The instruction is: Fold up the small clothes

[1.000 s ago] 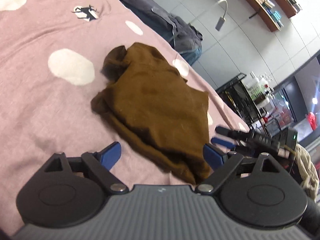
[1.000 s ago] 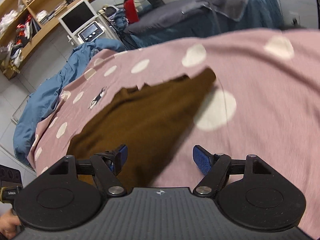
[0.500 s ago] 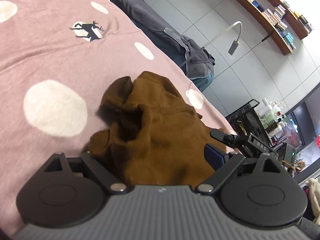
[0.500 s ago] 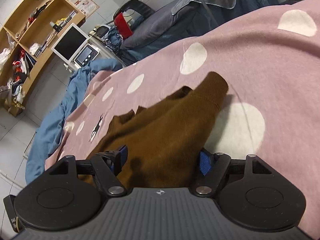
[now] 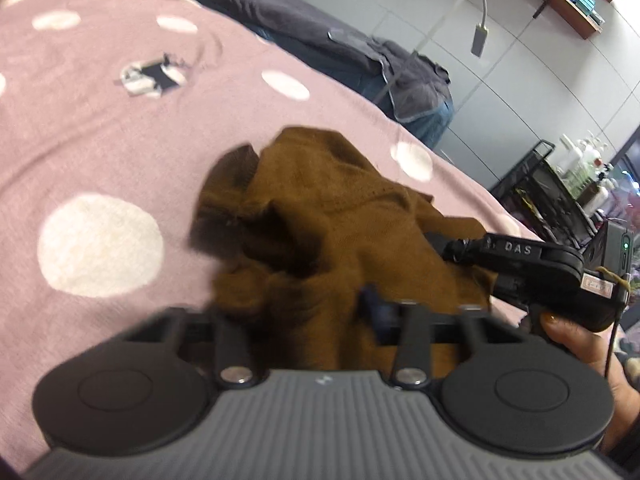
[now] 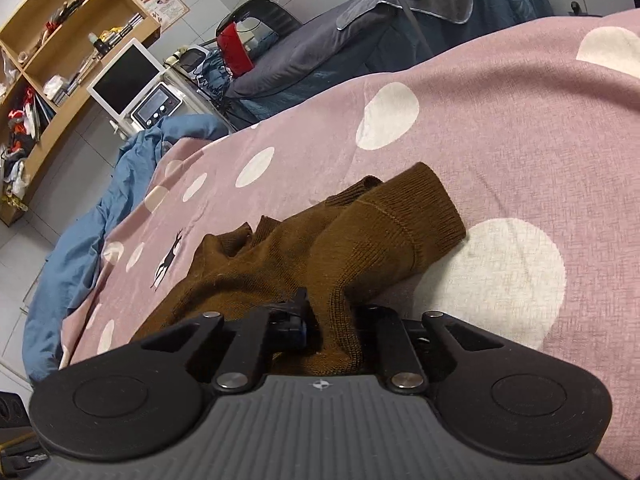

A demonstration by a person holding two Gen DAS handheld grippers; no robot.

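Note:
A crumpled brown knit garment (image 5: 340, 216) lies on a pink bedspread (image 5: 100, 140) with white dots. In the left wrist view my left gripper (image 5: 316, 312) is at the garment's near edge. Its jaws are closing, with bunched brown cloth between them that hides the left finger. My right gripper (image 5: 520, 264), held in a hand, reaches into the garment from the right. In the right wrist view the garment (image 6: 380, 240) shows a ribbed cuff. The right gripper (image 6: 334, 320) has its jaws closing, with a raised fold of cloth pinched between the pads.
A grey blanket (image 6: 400, 12) covers a second bed behind the pink one. A blue duvet (image 6: 88, 216) hangs off the left edge. A wooden shelf (image 6: 48, 60) and a monitor (image 6: 124, 76) stand beyond. A black rack with bottles (image 5: 560, 184) is at the right.
Both grippers moved forward onto the garment, and their jaws came in from wide apart onto the cloth. The garment is more bunched up.

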